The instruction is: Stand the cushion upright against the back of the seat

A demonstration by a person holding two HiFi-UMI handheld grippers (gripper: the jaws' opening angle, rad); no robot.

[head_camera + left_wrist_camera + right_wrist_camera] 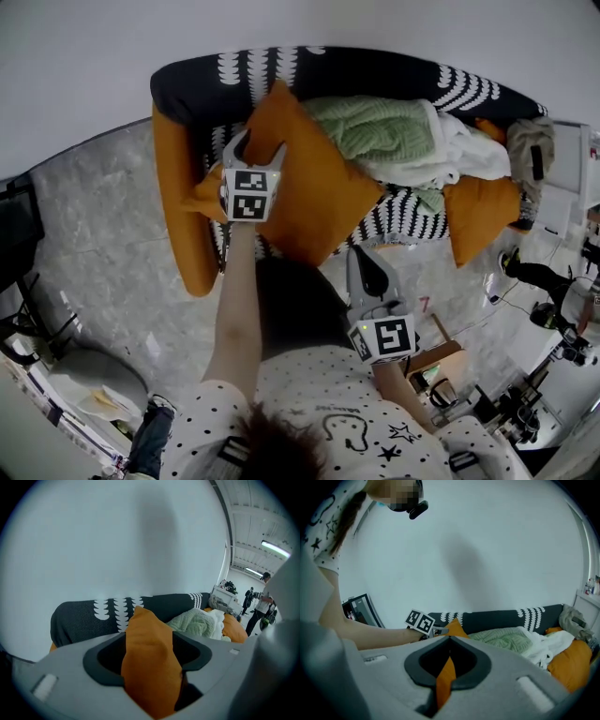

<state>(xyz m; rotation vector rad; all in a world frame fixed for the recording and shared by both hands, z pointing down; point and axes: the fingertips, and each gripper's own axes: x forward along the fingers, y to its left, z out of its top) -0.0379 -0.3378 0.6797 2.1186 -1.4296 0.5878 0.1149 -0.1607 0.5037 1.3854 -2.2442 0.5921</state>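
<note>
Holding an orange cushion tilted on one corner over the sofa seat, in front of the sofa back, broad face turned up toward the head camera. Pointing its top corner at the black-and-white patterned cover on the sofa back and its opposite corner out over the seat's front edge, taking that corner-to-corner diagonal as the long axis.

Straddling the cushion's upper left edge, near the sofa back, with the left hand-held gripper: jaws spread wide, dark gaps showing on either side of the fabric, not pinching it. Pinching the cushion's lower edge, away from the sofa back, with the right hand-held gripper: jaws closed down on a flattened strip of orange fabric.

Leaving a short bare stretch of patterned cover along the sofa back left of the cushion, ending at the orange armrest. Crowding the right stretch of the sofa back with a green knitted blanket lying right against the cushion's upper right edge, a white blanket beyond it, and a second orange cushion farther along.
</note>
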